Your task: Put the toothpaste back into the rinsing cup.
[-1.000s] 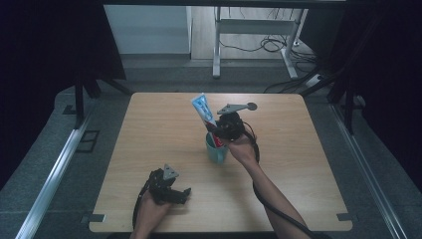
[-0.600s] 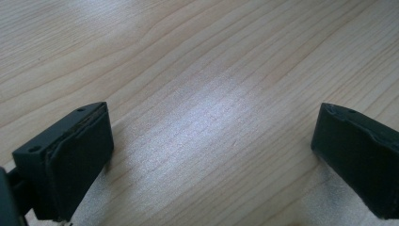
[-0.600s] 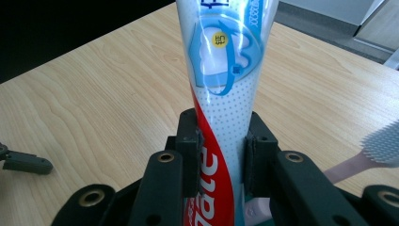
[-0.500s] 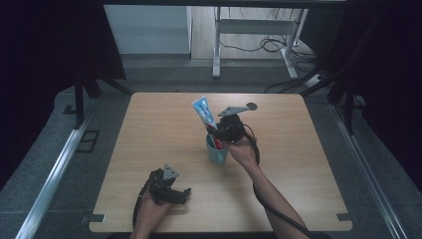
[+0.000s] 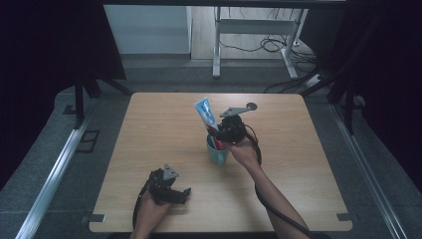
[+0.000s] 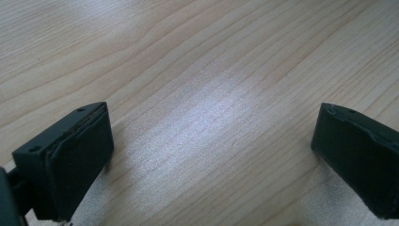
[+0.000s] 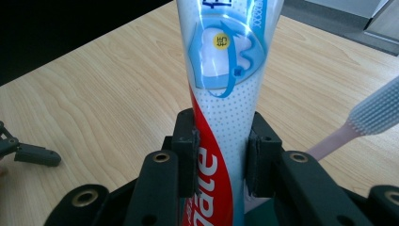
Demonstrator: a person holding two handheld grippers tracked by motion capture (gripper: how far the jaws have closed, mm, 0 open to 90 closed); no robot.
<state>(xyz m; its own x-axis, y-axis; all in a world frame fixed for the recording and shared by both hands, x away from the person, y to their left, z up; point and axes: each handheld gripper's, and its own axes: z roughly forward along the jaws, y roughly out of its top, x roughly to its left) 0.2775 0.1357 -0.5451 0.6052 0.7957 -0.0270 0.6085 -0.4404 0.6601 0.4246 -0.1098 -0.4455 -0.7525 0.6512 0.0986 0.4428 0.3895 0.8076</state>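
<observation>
Desk (image 5: 298,189) space lies bare on every side of the cup (image 5: 217,152), which stands near the middle of the wooden top, well apart from all four edges. Toward the far edge from the cup, and to its right, the wood is free; toward the near edge from the cup, to its left, rest the left tongs (image 5: 185,193), low on the wood and well apart from the cup.

Left tongs (image 6: 211,150) stand released and wide, with bare wood between the jaws.

Toothpaste tube (image 5: 205,112) stands in the cup with its long axis nearly upright, tilted a little; its flat sealed end points up and away from the cup toward the far edge, and its lower end goes down into the cup. In the right gripper view the tube (image 7: 221,94) rises straight up between the jaws of the right tongs (image 7: 221,160), the red band low, the blue and white print high. Both pads lie against the tube's sides, so the right tongs (image 5: 222,130), just above the cup, are grasping it, though the jaws have just been opening a little. A toothbrush (image 7: 371,113) leans out of the cup just beside the tube.

Compared with a second ago, both hands and the tube sit where they were.
</observation>
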